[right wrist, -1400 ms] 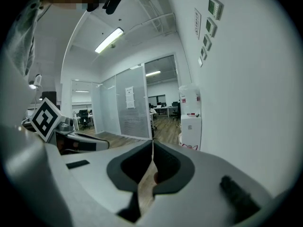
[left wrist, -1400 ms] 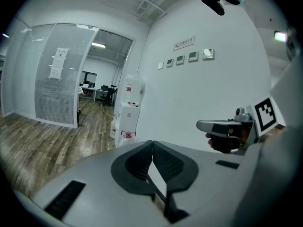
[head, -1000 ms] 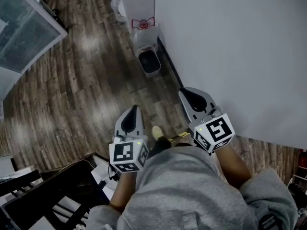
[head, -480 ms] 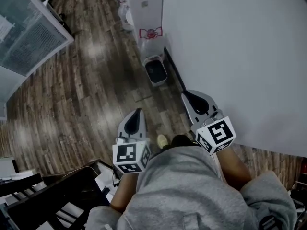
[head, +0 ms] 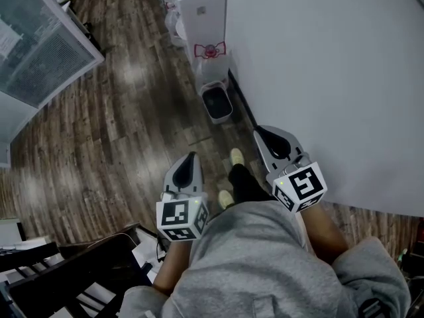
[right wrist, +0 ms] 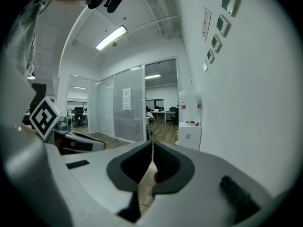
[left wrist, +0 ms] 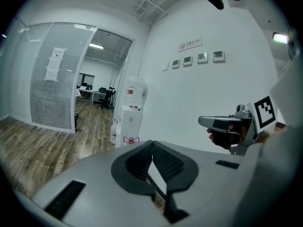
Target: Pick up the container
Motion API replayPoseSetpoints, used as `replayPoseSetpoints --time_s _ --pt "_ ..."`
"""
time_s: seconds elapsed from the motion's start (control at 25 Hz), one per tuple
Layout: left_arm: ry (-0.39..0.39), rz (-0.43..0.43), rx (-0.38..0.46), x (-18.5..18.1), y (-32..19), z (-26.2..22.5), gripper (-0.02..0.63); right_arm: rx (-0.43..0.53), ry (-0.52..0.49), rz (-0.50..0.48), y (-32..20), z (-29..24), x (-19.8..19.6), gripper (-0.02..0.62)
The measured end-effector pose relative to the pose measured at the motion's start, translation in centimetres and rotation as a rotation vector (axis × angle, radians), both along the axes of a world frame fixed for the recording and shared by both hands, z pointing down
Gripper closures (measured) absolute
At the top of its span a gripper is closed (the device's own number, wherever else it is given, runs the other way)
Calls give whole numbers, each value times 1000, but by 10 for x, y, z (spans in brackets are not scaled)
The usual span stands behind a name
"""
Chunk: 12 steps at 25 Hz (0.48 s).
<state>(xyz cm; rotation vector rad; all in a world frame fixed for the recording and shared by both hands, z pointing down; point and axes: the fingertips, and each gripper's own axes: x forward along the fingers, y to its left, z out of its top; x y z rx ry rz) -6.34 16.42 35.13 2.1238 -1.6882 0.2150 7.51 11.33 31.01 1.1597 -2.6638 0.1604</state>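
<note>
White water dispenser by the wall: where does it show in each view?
Head view: white water dispenser at top centre, against the wall.
Left gripper view: left of centre.
Right gripper view: right of centre.
Shared landmark: the glass partition, left of it in all three.

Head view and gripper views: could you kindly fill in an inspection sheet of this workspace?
Surface: wooden floor; no table in view.
Job's things: grey bin on the floor beside the white wall, possibly the container; not held.
Clutter: dark furniture at lower left.
Grippers: left gripper and right gripper both shut, empty.
Cables: nothing seen.
Surroundings: water dispenser beyond the bin; glass partition on the left.
</note>
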Motion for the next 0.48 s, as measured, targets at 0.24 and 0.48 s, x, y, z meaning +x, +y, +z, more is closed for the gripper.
replayPoseSetpoints --time_s 0.24,0.48 --pt "-6 -10 2 -5 -8 1 591 16 4 -8 -12 -1 -2 569" --pt "-11 -22 8 -9 -28 -3 591 26 10 -22 -36 0 -6 569"
